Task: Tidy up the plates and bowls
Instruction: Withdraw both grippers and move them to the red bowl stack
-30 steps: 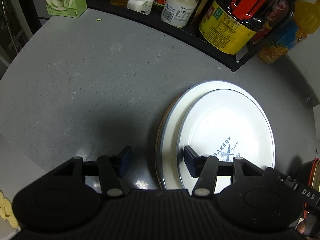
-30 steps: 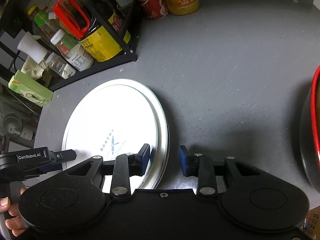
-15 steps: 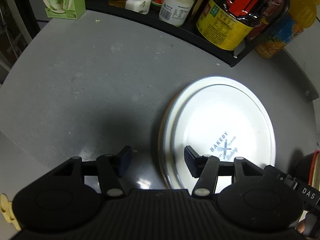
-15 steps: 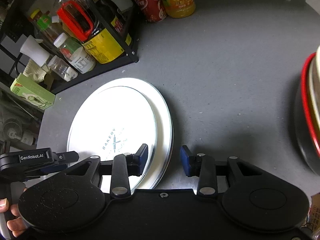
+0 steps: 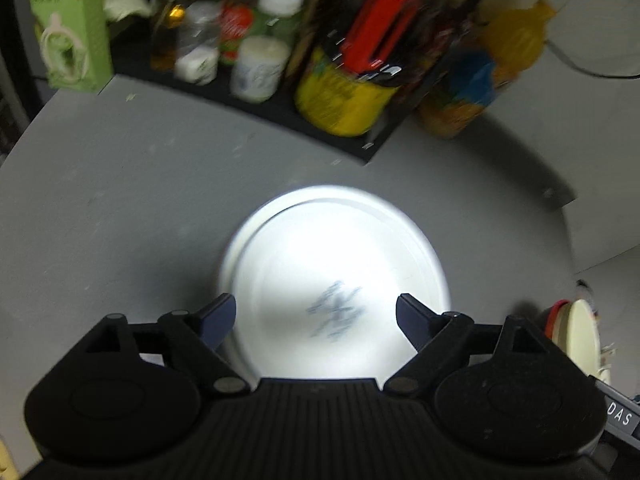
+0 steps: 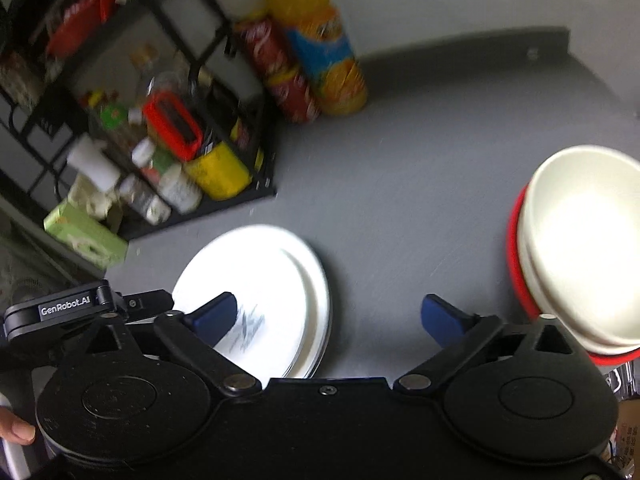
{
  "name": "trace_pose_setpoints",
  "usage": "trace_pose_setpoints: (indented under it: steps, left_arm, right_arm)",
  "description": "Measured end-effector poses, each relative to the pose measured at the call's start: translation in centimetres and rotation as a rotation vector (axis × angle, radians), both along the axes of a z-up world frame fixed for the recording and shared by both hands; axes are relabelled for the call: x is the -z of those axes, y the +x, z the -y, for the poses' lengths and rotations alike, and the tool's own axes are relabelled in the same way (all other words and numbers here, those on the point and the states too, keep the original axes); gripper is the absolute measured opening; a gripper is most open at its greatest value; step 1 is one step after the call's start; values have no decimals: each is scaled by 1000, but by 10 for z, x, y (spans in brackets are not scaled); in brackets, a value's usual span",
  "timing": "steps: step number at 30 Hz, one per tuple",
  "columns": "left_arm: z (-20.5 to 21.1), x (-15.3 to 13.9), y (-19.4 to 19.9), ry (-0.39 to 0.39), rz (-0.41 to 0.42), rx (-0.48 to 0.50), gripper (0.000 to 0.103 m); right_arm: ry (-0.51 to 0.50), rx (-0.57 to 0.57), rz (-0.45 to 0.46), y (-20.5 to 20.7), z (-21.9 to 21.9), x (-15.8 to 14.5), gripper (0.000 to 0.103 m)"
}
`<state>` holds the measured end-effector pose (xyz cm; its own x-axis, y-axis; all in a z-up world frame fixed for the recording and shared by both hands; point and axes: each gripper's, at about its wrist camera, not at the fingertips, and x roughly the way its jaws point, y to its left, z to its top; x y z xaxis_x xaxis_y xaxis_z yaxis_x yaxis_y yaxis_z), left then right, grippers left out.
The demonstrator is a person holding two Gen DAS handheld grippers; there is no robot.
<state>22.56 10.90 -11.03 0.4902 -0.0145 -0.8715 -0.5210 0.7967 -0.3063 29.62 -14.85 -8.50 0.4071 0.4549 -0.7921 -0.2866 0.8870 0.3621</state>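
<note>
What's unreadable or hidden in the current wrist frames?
- Print on the top plate: motion blur in the left wrist view; the right gripper finger covers part of it in the right wrist view.
- Number of stacked plates: glare washes out the rims.
- Rack bottles: labels smeared in both views.
- Bowl stack: cut by the right edge; what sits under the cream bowl is hidden.
- Left gripper: open, empty.

Black left gripper with 2 dark blue fingertip pads: jaws spread wide, nothing between them. Black right gripper with 2 blue pads: jaws equally wide, nothing gripped. Bare thumb visible at lower left of right wrist view.
</note>
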Motion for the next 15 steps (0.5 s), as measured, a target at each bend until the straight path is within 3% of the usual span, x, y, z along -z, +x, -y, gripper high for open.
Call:
trace_pose_setpoints:
  steps: [4, 10, 15]
  left_arm:
    - [16, -14, 3, 0, 86, -16, 86]
    - [45, -31, 10, 32, 143, 19, 86]
    - [64, -40, 22, 47, 165, 46, 87]
  right_arm:
    - [5, 30, 27, 6, 20, -10, 103]
    - [18, 39, 80, 10, 50, -26, 103]
    - [35, 46, 68, 20, 75, -35, 103]
